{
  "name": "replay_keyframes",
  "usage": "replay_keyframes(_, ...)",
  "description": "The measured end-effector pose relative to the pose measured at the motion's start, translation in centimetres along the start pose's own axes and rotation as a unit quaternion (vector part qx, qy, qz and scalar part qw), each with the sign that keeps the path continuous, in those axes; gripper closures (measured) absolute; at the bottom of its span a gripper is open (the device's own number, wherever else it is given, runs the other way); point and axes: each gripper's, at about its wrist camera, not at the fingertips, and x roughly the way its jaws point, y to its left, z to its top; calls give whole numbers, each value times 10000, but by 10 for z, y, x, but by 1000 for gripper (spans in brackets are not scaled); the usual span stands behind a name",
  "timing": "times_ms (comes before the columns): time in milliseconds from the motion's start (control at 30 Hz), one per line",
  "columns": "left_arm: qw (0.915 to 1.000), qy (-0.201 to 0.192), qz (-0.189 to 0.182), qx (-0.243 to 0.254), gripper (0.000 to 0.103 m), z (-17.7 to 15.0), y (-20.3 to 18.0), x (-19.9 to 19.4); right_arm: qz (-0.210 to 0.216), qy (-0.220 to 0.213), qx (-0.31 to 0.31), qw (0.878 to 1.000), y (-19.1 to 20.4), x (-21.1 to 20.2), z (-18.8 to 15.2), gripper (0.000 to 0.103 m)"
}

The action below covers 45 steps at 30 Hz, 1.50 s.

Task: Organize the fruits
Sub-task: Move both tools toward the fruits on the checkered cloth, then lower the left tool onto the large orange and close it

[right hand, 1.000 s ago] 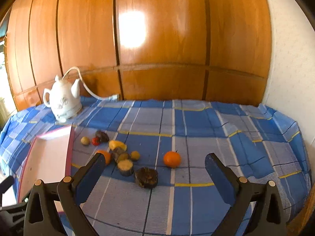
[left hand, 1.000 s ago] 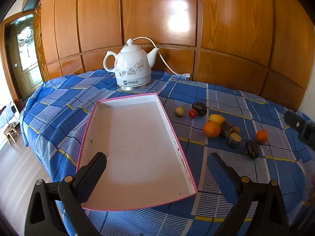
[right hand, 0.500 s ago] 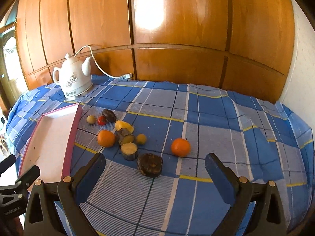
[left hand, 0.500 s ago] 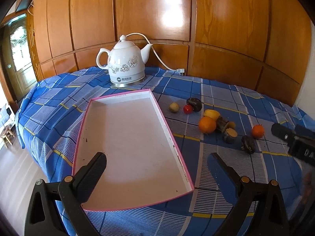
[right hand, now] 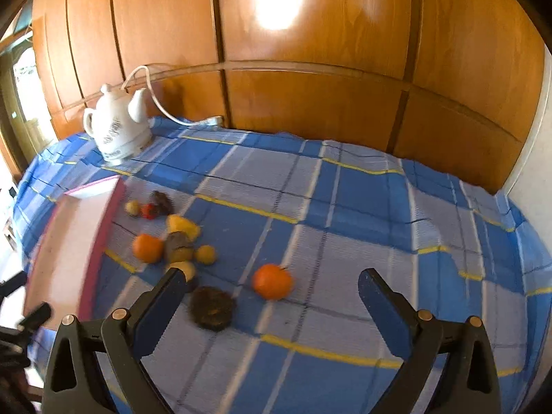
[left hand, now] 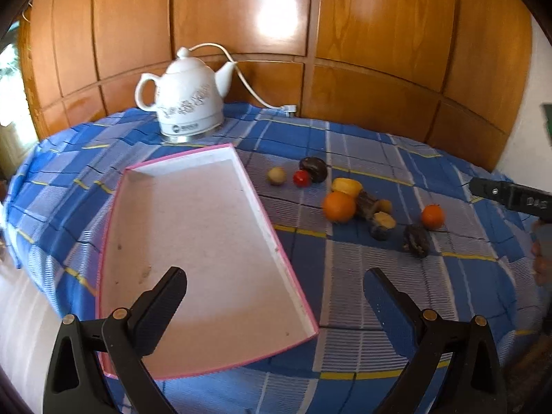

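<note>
Several fruits lie loose on the blue checked cloth: a big orange, a yellow fruit, a small red one, a dark purple one and a tan ball. A small orange and a dark wrinkled fruit lie on the cloth ahead of my right gripper. Its jaws are closing a little but still wide, with nothing pressed between them. My left gripper stands open above the near end of the pink-rimmed white tray, which holds no fruit.
A white kettle with its cord stands behind the tray, against the wooden wall panels. One finger of the right gripper reaches in at the right edge of the left wrist view. The cloth drops off at the table's near and left edges.
My right gripper has moved in closer to the fruits, so the small orange and dark fruit now sit between its fingers in view. The left view has swung slightly to the right.
</note>
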Motion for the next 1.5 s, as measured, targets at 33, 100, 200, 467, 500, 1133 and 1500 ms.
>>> replay_keyframes(33,10000,9,-71,-42,0,3,1,2,-6,44,37,10000,-7,5,1,9)
replay_keyframes(100,9997,38,-223,-98,0,11,2,5,79,155,228,9996,-21,14,2,11)
replay_keyframes(200,9992,137,-352,-124,0,23,2,12,128,272,546,9981,-39,26,-2,13)
replay_keyframes(467,9995,-46,-228,199,0,48,-5,25,455,485,1036,9924,-52,34,-2,19)
replay_keyframes(500,9994,-68,-212,254,0,51,-6,27,482,498,1051,9920,-52,34,-2,19)
replay_keyframes(1133,9816,1037,-592,1488,31,67,-51,108,716,562,1052,9903,-47,34,1,23)
replay_keyframes(1500,9734,1362,-841,1641,43,74,-66,156,919,640,1070,9879,-44,37,-1,32)
